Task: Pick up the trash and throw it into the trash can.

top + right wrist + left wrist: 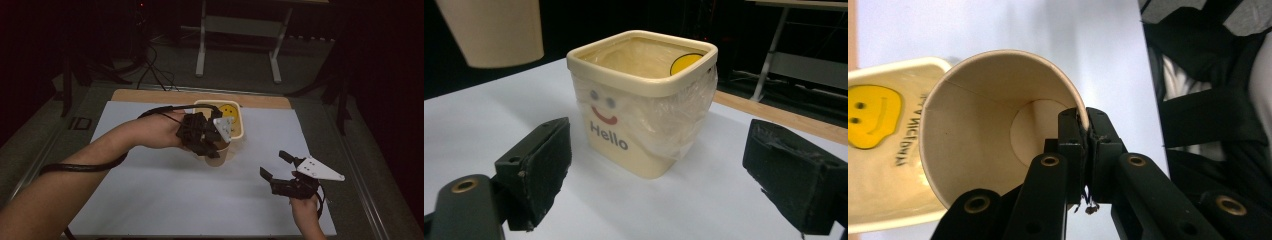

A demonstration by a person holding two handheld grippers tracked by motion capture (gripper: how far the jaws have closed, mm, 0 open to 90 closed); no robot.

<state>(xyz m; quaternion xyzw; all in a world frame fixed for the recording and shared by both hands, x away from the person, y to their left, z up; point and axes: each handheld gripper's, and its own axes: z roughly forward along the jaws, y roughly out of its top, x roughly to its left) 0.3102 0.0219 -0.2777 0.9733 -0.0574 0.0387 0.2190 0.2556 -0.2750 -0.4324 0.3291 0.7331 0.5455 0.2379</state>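
Note:
A tan paper cup (219, 154) hangs in the air, tilted, and looks empty inside (983, 125). My left gripper (211, 145) is shut on its rim, one jaw inside the cup and one outside (1087, 125). Just behind the cup stands a cream square bin (241, 120) lined with a clear plastic bag, with a yellow smiley and "Hello" on its front (644, 100). My right gripper (275, 164) is open near the table's right front and holds nothing. In the right gripper view it (656, 150) faces the bin, with the cup (494, 30) at the upper left.
A white sheet (165, 195) covers the table, with a wooden strip (150, 95) along the far edge. A metal stand (240, 30) and cables lie on the dark floor beyond. A cable (85, 167) trails from the left gripper along the forearm.

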